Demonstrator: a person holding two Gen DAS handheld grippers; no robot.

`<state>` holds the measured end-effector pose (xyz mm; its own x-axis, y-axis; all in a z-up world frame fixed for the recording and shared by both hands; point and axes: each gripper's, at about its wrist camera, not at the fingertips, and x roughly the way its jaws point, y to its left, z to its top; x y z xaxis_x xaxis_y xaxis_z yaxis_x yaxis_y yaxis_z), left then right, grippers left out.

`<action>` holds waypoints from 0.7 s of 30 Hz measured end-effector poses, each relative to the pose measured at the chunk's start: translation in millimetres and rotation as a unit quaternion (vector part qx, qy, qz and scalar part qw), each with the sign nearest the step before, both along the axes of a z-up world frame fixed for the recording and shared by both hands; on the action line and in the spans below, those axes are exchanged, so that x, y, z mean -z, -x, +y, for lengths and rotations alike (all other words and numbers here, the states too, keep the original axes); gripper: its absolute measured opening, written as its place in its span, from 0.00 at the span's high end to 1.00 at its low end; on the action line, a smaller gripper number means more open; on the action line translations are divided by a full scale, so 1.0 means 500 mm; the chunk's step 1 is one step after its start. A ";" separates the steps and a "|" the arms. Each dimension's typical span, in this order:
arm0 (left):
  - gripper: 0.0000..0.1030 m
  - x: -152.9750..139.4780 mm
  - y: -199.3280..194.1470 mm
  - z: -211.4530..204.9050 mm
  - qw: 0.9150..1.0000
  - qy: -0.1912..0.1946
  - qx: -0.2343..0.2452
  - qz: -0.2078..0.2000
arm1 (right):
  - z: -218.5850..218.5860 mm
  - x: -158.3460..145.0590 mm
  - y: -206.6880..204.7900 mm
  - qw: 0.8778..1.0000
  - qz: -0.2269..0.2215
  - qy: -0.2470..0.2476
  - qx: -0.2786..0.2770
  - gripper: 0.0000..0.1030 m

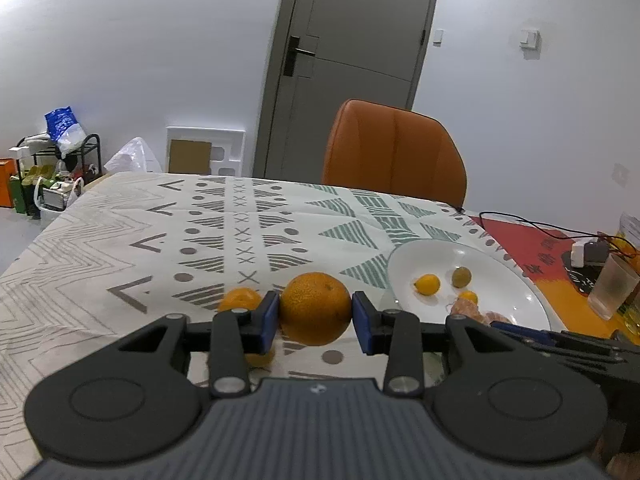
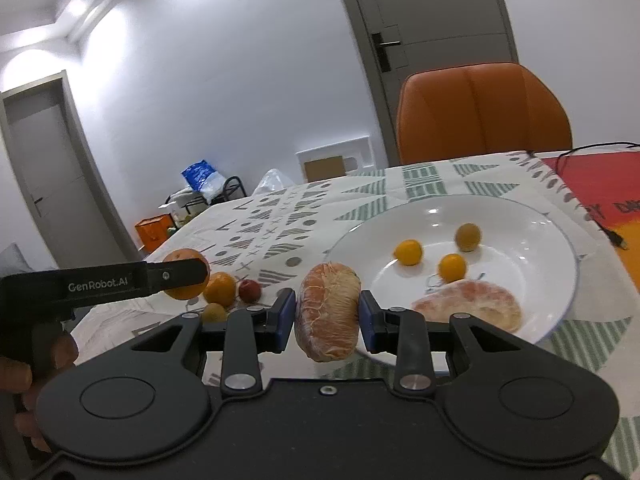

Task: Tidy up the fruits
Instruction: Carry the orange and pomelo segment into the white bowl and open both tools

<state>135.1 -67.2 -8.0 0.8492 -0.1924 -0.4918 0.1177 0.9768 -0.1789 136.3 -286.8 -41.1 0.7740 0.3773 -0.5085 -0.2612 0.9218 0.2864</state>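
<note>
My left gripper (image 1: 315, 310) is shut on a whole orange (image 1: 315, 307), held above the patterned tablecloth left of the white plate (image 1: 500, 276). My right gripper (image 2: 327, 314) is shut on a peeled orange half (image 2: 328, 310) at the plate's (image 2: 532, 220) near left rim. In the plate lie three small round fruits, one yellow (image 2: 408, 252), one orange (image 2: 452, 267), one greenish (image 2: 468, 237), and another peeled half (image 2: 476, 308). In the right wrist view the left gripper (image 2: 192, 274) shows at the left with the whole orange (image 2: 185, 258) in it.
On the cloth left of the plate lie a small orange (image 2: 219, 288), a red fruit (image 2: 250, 290) and a greenish one (image 2: 214, 313). An orange chair (image 1: 394, 152) stands behind the table. A plastic cup (image 1: 612, 286), cables and a charger sit at the right.
</note>
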 end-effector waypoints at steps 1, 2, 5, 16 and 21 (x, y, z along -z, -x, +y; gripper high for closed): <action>0.63 0.000 -0.002 -0.004 1.000 0.000 0.002 0.000 | -0.006 0.000 0.000 1.000 0.000 0.000 0.003 0.69; 0.63 0.001 -0.004 -0.009 1.000 0.000 0.004 0.000 | -0.011 0.000 0.000 1.000 0.000 0.000 0.006 0.69; 0.63 0.002 -0.008 -0.022 1.000 -0.001 0.010 0.001 | -0.027 0.002 0.000 1.000 0.000 -0.001 0.017 0.69; 0.63 0.002 -0.028 -0.074 0.999 -0.008 0.033 0.000 | -0.085 0.014 -0.015 0.999 0.000 0.002 0.051 0.69; 0.63 0.004 -0.042 -0.097 0.999 -0.011 0.042 0.001 | -0.108 0.018 -0.031 0.998 -0.001 0.005 0.066 0.69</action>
